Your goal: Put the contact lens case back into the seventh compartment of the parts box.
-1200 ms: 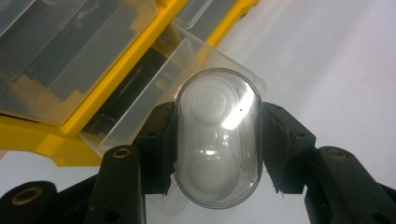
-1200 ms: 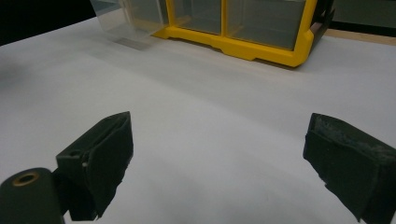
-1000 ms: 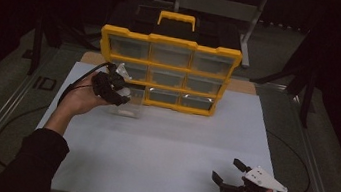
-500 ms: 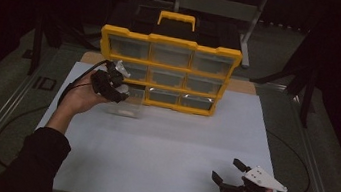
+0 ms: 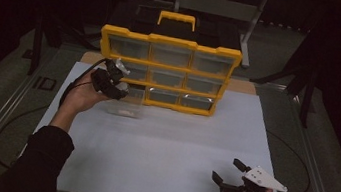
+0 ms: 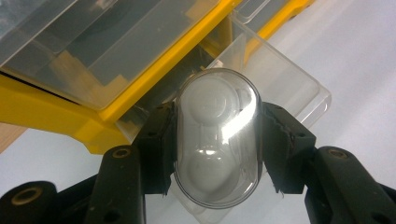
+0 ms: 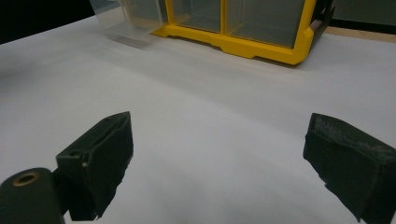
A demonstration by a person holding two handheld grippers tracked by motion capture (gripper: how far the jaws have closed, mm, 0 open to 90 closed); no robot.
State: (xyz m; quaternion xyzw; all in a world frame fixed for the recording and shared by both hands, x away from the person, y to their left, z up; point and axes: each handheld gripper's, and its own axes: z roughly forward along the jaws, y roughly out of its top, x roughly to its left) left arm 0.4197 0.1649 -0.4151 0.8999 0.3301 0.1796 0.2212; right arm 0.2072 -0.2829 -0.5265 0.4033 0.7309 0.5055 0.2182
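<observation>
The yellow organizer (image 5: 167, 70) stands at the far side of the white table (image 5: 161, 145), with rows of clear drawers and a handle on top. Its bottom-left drawer (image 5: 127, 104) is pulled out onto the table; something small and pale lies in it, too dim to identify. What the other drawers hold I cannot tell.

The left gripper (image 6: 215, 149) is closed on a clear oval case (image 6: 217, 137), one pad pressing on each long side. In the left gripper view the case hangs just above the open drawer (image 6: 275, 79). The left hand (image 5: 80, 96) is raised beside the organizer's lower-left corner, with the forearm stretched forward.

The right gripper (image 5: 230, 177) rests low near the table's near right corner, well apart from the organizer. Its jaws stand wide apart with nothing between them.
</observation>
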